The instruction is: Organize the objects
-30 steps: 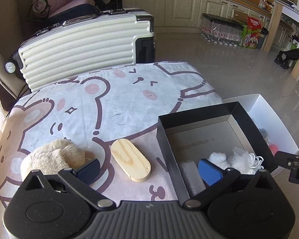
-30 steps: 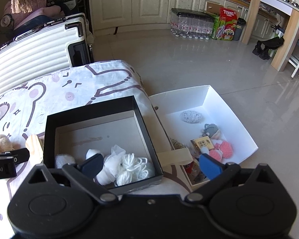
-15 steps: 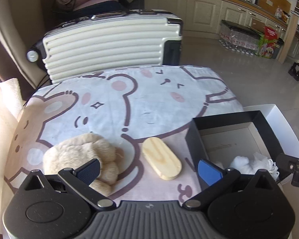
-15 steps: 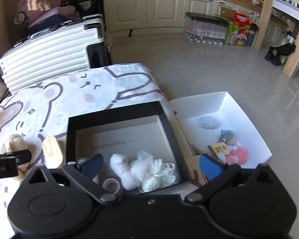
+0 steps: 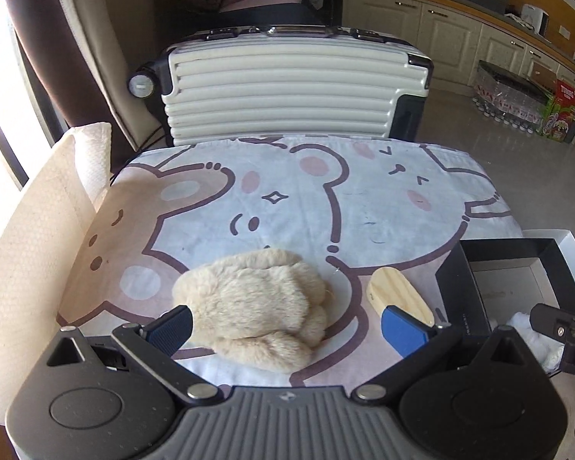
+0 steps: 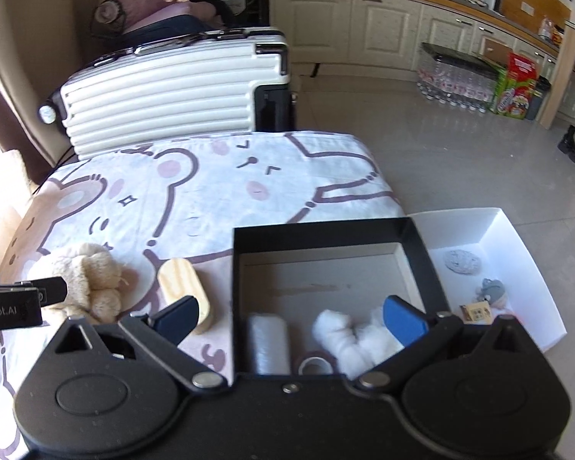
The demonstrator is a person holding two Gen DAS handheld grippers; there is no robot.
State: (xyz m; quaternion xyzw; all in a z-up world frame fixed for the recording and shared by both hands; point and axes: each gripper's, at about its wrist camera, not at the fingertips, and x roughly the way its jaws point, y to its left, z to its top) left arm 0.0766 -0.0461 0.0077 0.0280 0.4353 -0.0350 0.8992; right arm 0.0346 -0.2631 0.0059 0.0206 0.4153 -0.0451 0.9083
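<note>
A beige fluffy plush toy (image 5: 262,303) lies on the bear-print cloth (image 5: 287,191), and my left gripper (image 5: 287,327) stands open around its near side, not closed on it. Right of the plush toy (image 6: 92,283) rests a light wooden oval block (image 5: 400,299), which shows as the wooden block (image 6: 184,289) in the right wrist view. A black box (image 6: 418,245) holds white fluffy yarn (image 6: 349,339), a clear roll (image 6: 268,341) and a small ring (image 6: 314,364). My right gripper (image 6: 289,320) hangs open above the box's near left corner, holding nothing.
A white tray (image 6: 517,253) right of the black box holds several small knitted items. A ribbed cream suitcase (image 5: 287,92) stands behind the cloth. A pale towel-covered cushion (image 5: 30,237) borders the left side. Tiled floor and kitchen cabinets lie beyond.
My left gripper has swung left from the black box, so the plush toy now sits between its open fingers. My right gripper has also shifted left, from over the tray to over the black box.
</note>
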